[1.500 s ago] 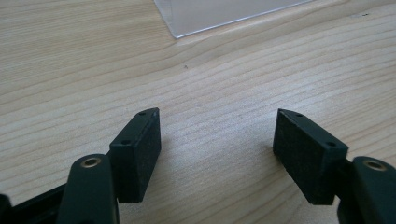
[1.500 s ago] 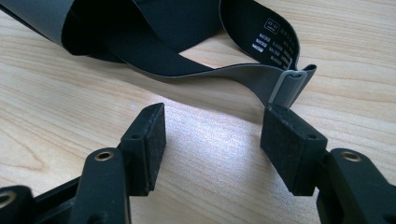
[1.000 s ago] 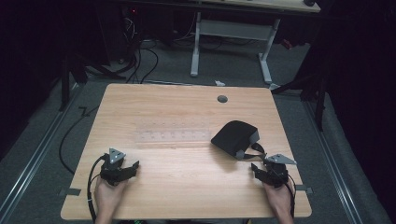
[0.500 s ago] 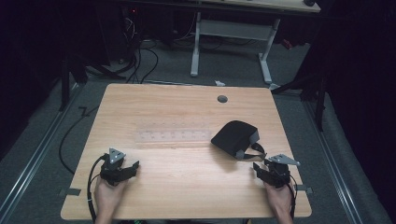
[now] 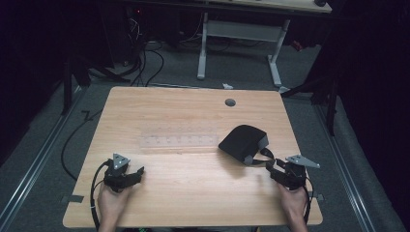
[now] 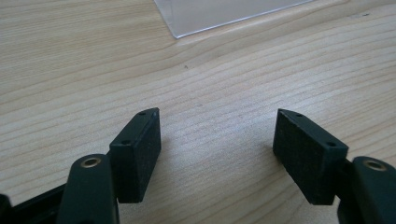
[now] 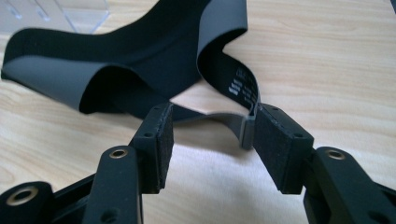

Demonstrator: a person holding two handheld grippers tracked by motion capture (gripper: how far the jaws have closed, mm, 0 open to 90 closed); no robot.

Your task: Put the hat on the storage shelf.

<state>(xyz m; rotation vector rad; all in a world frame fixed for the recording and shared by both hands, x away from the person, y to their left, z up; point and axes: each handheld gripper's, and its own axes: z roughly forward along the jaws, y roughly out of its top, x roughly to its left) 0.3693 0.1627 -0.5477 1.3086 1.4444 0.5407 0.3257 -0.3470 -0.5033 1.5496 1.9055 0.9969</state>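
A black eye mask (image 5: 243, 139) with a grey lining (image 7: 51, 77) lies on the right half of the wooden table (image 5: 193, 193). Its strap (image 5: 261, 155) loops toward the front right. My right gripper (image 5: 274, 166) sits low at that loop. In the right gripper view the strap's fold (image 7: 243, 95) stands between the jaws of the right gripper (image 7: 212, 122), close against the right pad (image 7: 273, 149) and apart from the left pad. The jaws have just been closing and are still open. My left gripper (image 5: 138, 172) rests at the front left, open (image 6: 218, 122) over bare wood.
A clear acrylic rack (image 5: 179, 141) lies flat across the table's middle, left of the mask; its corner shows in the left gripper view (image 6: 224, 14). A round cable hole (image 5: 230, 102) sits near the far edge. Beyond the table are a desk frame and floor cables.
The right gripper has shifted only slightly at the strap's loop. The left gripper, the mask and the rack have stayed where they were.
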